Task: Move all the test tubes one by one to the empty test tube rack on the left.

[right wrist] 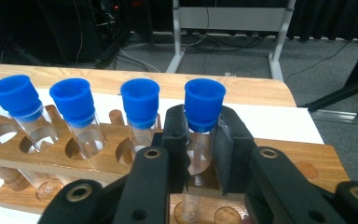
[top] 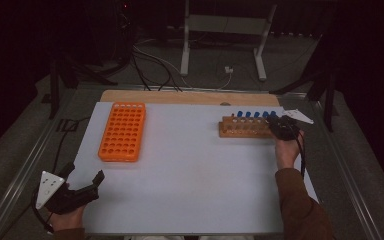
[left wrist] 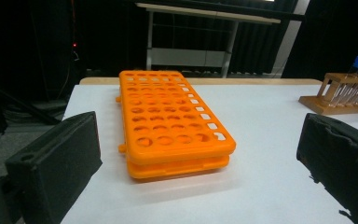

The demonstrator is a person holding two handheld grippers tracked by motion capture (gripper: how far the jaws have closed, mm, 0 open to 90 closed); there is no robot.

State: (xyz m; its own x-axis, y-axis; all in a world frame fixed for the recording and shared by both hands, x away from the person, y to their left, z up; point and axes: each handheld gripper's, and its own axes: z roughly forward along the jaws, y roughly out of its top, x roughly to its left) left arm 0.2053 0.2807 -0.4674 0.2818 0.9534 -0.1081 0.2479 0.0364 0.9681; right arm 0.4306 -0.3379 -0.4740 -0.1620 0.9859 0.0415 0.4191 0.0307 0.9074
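A wooden rack at the far right of the white table holds several clear test tubes with blue caps. My right gripper is shut on the rightmost tube, just under its cap; the tube still stands in the rack. An empty orange tube rack lies at the far left. My left gripper is open at the table's near left corner, facing the orange rack with nothing between its jaws. The wooden rack appears at the right of the left gripper view.
A wooden strip runs along the table's far edge. Beyond it on the floor are cables and a white metal stand. The white table surface stretches between the two racks.
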